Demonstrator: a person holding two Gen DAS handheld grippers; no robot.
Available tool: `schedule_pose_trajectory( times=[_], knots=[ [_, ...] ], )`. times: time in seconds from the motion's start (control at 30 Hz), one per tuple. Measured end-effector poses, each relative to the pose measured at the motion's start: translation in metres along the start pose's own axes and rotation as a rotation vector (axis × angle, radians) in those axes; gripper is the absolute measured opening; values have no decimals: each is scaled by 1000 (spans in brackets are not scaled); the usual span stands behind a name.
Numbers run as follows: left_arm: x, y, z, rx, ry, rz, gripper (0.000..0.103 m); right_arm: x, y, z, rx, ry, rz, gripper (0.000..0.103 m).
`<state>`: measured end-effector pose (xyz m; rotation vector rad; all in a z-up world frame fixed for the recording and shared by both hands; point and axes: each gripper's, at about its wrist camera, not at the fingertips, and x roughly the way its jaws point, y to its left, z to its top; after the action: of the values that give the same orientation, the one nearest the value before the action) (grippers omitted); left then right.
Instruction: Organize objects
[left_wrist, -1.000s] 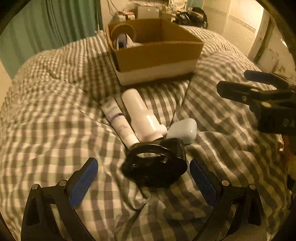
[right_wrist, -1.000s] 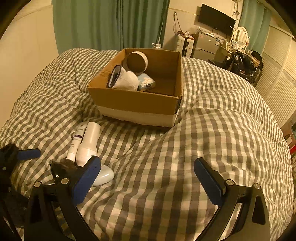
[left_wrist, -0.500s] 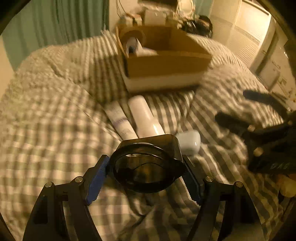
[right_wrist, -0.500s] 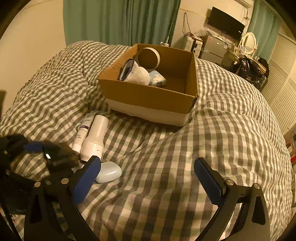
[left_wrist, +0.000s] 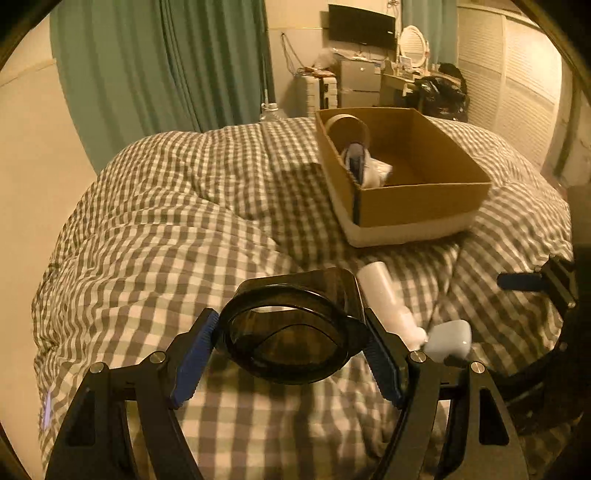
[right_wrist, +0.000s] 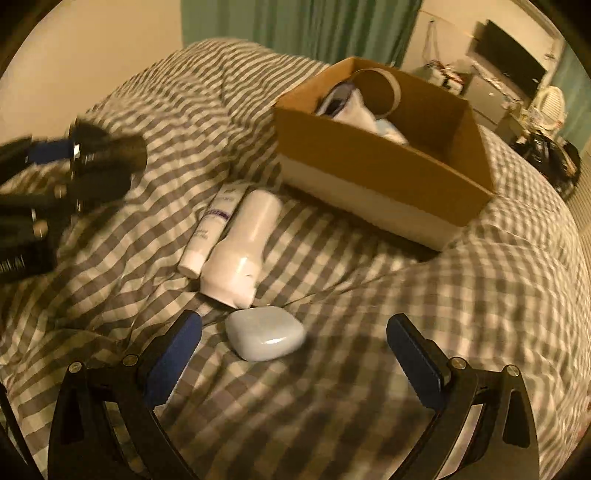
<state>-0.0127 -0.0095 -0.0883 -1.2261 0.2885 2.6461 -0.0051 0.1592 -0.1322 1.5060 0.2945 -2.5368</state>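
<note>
My left gripper (left_wrist: 291, 354) is shut on a dark round container (left_wrist: 291, 328) and holds it above the checked duvet. It also shows at the left of the right wrist view (right_wrist: 92, 158). My right gripper (right_wrist: 293, 354) is open, with a pale blue rounded case (right_wrist: 264, 338) lying between its fingers on the duvet. A white bottle (right_wrist: 243, 247) and a white tube (right_wrist: 212, 225) lie side by side just beyond the case. An open cardboard box (right_wrist: 373, 177) sits further back and holds a tape roll (right_wrist: 380, 92) and white items.
The checked duvet (left_wrist: 166, 240) is soft and rumpled with folds. Green curtains (left_wrist: 159, 66) hang behind the bed. A TV, small fridge and cluttered desk stand at the back right. A wall runs along the left side of the bed.
My left gripper closed on the dark round container and lifted it off the duvet. My right gripper moved left and down, so the pale blue case now lies between its fingers.
</note>
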Motion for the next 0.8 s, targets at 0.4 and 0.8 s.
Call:
schedule_pose_trajectory(
  times=[0.4, 0.8],
  knots=[
    [6, 8, -9, -28, 19, -26, 78, 54, 11, 6, -30, 176, 64, 58],
    [-8, 2, -4, -13, -1, -61, 78, -6, 2, 7, 12, 7, 22, 51]
  ],
)
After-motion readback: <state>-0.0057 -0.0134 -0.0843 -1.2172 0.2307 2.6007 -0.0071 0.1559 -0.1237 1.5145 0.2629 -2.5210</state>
